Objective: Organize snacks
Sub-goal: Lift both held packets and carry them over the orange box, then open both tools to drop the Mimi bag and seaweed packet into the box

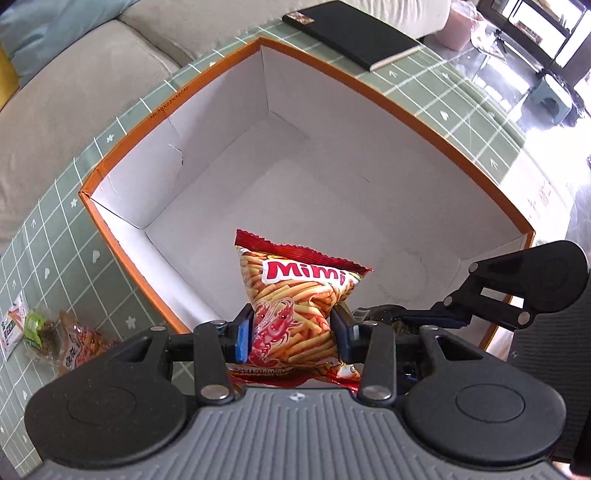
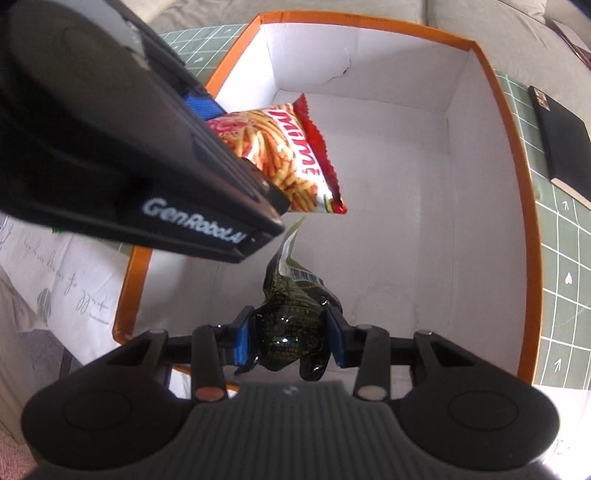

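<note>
**Green grid cloth, grey sofa, bright glare on one side**

The desk [image 1: 122,122] is covered with a sage-green cloth ruled in a white grid, with small white hearts, arrows and flowers in some squares. A black notebook [image 1: 351,33] with pale page edges lies flat on it near the far edge. Behind the desk stands a grey-beige sofa [image 1: 66,99] with broad seat cushions; a pale blue cushion [image 1: 48,26] rests on it, and a sliver of yellow shows at the left border. To the right, strong daylight glares off a glossy floor [image 1: 491,74], washing out detail. A small teal stool [image 1: 550,98] stands there, below dark-framed furniture [image 1: 532,26].
</note>
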The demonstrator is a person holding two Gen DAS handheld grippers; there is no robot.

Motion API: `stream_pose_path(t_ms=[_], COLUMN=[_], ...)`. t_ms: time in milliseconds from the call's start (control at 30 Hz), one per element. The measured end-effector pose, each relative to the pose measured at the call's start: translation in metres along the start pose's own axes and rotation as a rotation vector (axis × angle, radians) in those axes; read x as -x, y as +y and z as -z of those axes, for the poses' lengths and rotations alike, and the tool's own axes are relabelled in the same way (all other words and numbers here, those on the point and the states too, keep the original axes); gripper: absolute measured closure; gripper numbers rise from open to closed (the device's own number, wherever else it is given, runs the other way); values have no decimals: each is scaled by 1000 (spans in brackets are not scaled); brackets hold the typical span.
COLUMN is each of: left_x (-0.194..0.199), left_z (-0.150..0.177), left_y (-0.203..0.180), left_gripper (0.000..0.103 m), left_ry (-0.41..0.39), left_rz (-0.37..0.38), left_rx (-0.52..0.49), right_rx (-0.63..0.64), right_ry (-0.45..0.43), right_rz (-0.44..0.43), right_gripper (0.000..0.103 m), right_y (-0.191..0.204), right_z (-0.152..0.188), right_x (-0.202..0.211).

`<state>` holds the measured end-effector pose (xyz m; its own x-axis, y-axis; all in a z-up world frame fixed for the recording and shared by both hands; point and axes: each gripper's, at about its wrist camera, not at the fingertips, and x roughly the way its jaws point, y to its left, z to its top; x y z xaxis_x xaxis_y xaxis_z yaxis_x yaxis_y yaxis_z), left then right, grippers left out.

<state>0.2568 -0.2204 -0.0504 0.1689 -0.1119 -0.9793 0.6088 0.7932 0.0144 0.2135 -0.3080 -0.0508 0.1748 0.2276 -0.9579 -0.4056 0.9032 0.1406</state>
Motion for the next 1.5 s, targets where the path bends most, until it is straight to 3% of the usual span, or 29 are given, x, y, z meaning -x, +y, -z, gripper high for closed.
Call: stream_pose_path(t_ms=[267, 567, 700, 900, 1033, 1167, 1300, 1367, 1500], left_x=[4, 6, 2, -6, 1, 14, 40, 56, 82], left_z=[48, 80, 79, 78, 81, 87, 96, 103, 115], left_y=[-14, -12, -14, -11, -9, -5, -3, 1, 8], left_gripper=[54, 52, 45, 31, 15, 15, 15, 15, 15], left_ry=[61, 114, 113, 123, 87, 61, 31, 14, -25], left_rz=[-30, -48, -54, 1, 21, 41, 55, 63, 62], left_rx=[-113, -128, -111, -77, -70, -63, -59, -54, -42], right_rx=[4, 18, 19, 14, 0, 5, 22, 34, 56], right_ry=[47, 86, 82, 67, 61, 60, 58, 53, 37], right_rz=[-66, -98, -91, -47, -16, 18, 42, 57, 81], right_gripper=[64, 64, 63, 59, 52, 44, 44, 36, 35], right_y=[33, 46, 35, 38, 50, 45, 48, 53, 64], right_z=[17, 18, 16, 22, 43, 49, 46, 44, 36], right_x=[-4, -8, -9, -6, -5, -5, 1, 2, 12])
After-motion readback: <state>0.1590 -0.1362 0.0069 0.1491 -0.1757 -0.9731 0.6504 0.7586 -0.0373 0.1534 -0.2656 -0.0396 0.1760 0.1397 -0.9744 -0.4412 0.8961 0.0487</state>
